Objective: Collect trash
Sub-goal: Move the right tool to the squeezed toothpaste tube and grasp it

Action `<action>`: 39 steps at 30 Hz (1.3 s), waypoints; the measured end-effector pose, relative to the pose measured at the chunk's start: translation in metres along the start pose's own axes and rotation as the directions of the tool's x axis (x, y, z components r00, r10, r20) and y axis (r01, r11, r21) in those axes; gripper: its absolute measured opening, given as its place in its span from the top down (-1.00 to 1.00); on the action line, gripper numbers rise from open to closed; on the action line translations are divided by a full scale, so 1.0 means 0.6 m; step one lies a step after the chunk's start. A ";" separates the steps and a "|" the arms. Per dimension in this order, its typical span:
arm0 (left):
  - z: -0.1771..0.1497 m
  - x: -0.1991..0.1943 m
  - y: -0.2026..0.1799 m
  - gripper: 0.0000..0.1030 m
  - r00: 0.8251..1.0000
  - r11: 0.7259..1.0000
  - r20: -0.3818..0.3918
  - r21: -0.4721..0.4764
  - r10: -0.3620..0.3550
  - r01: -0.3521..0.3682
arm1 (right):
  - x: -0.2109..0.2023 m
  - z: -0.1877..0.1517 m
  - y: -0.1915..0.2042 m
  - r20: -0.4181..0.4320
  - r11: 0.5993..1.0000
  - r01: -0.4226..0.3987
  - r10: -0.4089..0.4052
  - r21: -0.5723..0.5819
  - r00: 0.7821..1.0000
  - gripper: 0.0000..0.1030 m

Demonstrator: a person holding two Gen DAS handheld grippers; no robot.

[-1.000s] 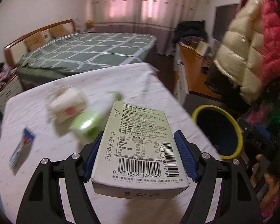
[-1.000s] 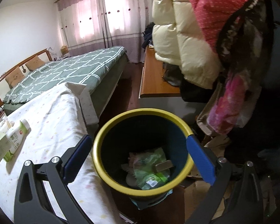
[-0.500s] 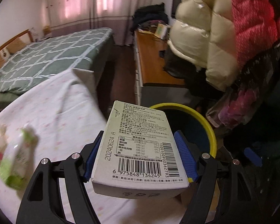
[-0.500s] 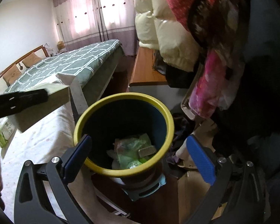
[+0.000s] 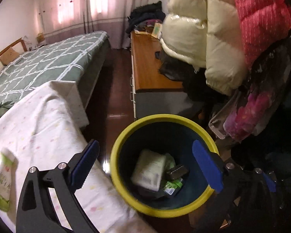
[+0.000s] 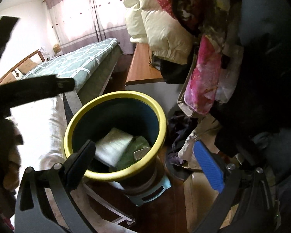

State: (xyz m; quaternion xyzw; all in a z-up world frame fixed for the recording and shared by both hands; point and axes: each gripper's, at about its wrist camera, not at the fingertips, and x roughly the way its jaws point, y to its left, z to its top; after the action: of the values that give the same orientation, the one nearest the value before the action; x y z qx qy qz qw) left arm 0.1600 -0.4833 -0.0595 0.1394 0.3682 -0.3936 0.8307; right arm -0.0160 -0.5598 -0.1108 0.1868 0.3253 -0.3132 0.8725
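**Claw construction, left and right units**

Left claw (image 5: 145, 167): two black plastic arms of open, triangulated frame shape. Each finger carries a blue pad (image 5: 207, 168) with a ribbed, saw-toothed face. Round silver screws (image 5: 61, 165) mark the pivot points, two per arm.

Right claw (image 6: 145, 159): identical build, with black frame arms, silver screws (image 6: 230, 166) and a blue textured pad (image 6: 210, 168). The opposite pad is in shadow and appears dark.
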 end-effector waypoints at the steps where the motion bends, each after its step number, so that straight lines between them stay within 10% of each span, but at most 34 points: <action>1: -0.004 -0.015 0.011 -0.87 1.000 1.000 0.015 -0.015 0.005 -0.004 | 0.000 0.000 0.002 -0.002 1.000 -0.005 0.005 -0.001 1.000 -0.88; 11: -0.094 -0.187 0.171 -0.91 0.986 0.984 0.135 -0.163 0.096 -0.073 | -0.001 -0.008 0.059 -0.021 0.997 -0.062 0.061 -0.055 0.998 -0.88; 18: -0.189 -0.302 0.299 -0.91 0.945 0.935 0.179 -0.282 0.272 -0.216 | -0.016 -0.012 0.134 -0.017 0.985 -0.105 0.104 -0.136 0.994 -0.87; 39: -0.516 -0.500 0.634 -0.91 0.718 0.523 -0.060 -0.644 0.693 -0.559 | -0.048 -0.041 0.433 -0.117 0.855 -0.347 0.327 -0.385 0.938 -0.88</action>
State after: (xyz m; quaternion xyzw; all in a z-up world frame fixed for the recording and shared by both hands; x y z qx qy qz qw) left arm 0.1664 0.0914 -0.0788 -0.0598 0.3131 0.0660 0.9455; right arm 0.1297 -0.3438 -0.0770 0.0661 0.3652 -0.0780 0.9253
